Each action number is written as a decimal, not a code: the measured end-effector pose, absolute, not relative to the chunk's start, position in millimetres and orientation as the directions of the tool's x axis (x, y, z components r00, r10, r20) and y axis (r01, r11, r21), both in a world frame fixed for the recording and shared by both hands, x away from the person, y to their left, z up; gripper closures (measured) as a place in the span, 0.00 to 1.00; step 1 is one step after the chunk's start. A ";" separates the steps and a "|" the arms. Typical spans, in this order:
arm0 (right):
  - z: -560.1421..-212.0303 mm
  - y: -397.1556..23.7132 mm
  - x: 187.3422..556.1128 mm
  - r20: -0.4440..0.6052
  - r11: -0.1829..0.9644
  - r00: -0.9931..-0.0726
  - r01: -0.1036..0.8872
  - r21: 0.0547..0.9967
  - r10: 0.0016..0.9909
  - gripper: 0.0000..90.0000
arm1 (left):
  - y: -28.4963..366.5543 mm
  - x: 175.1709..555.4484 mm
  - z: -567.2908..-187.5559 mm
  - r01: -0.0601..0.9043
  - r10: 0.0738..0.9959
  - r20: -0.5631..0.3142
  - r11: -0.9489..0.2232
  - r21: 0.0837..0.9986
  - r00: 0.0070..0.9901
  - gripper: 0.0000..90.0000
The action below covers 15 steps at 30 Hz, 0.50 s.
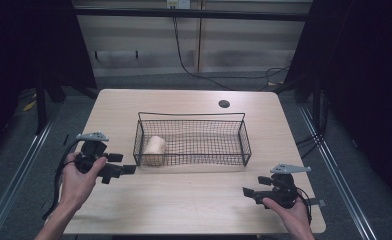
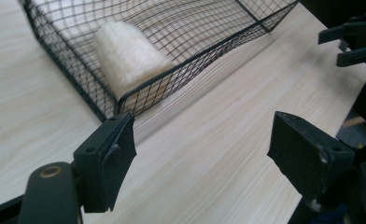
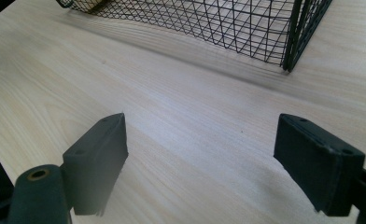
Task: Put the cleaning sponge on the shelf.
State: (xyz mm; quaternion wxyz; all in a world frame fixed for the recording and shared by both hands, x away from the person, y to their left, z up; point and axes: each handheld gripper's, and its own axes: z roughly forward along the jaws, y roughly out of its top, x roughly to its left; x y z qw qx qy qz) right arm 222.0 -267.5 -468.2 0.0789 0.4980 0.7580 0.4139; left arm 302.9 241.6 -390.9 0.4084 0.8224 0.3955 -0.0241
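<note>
A black wire basket [image 1: 244, 131] stands in the middle of the wooden table [image 1: 184, 200]. Inside it, at its left end, lies a pale cream roll [image 1: 154, 147], which lies behind the mesh [image 2: 125, 56] in the left gripper view. My left gripper [image 1: 125, 166] is held just left of the basket's front left corner, open and empty, its jaws pointing right. My right gripper [image 1: 251, 190] is near the table's front right, open and empty, its jaws pointing left. The basket's corner [image 3: 291, 42] rises ahead in the right gripper view.
A round cable hole [image 1: 224, 104] sits at the table's far side. Cables [image 1: 199, 75] trail on the floor beyond the table. Dark curtains flank both sides. The other gripper [image 2: 354, 44] pokes into the left gripper view at the top right.
</note>
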 end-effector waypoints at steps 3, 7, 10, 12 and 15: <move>-468.2 -267.4 222.3 0.300 0.155 -0.486 0.696 0.701 0.821 0.19 | 242.5 295.8 -400.7 0.682 0.641 -0.363 -0.359 0.637 0.676 0.25; -468.0 -267.2 221.4 0.295 0.155 -0.489 0.688 0.709 0.821 0.19 | 247.0 284.0 -413.8 0.691 0.622 -0.394 -0.351 0.632 0.677 0.24; -468.5 -268.0 221.2 0.303 0.144 -0.481 0.692 0.708 0.823 0.19 | 251.2 274.0 -426.9 0.708 0.653 -0.389 -0.333 0.622 0.649 0.23; -469.1 -267.9 221.4 0.309 0.134 -0.474 0.694 0.708 0.825 0.19 | 252.7 271.5 -433.0 0.716 0.644 -0.412 -0.319 0.622 0.645 0.20; -470.1 -267.0 223.4 0.298 0.147 -0.476 0.695 0.704 0.827 0.20 | 259.7 268.5 -435.8 0.713 0.692 -0.370 -0.299 0.635 0.620 0.20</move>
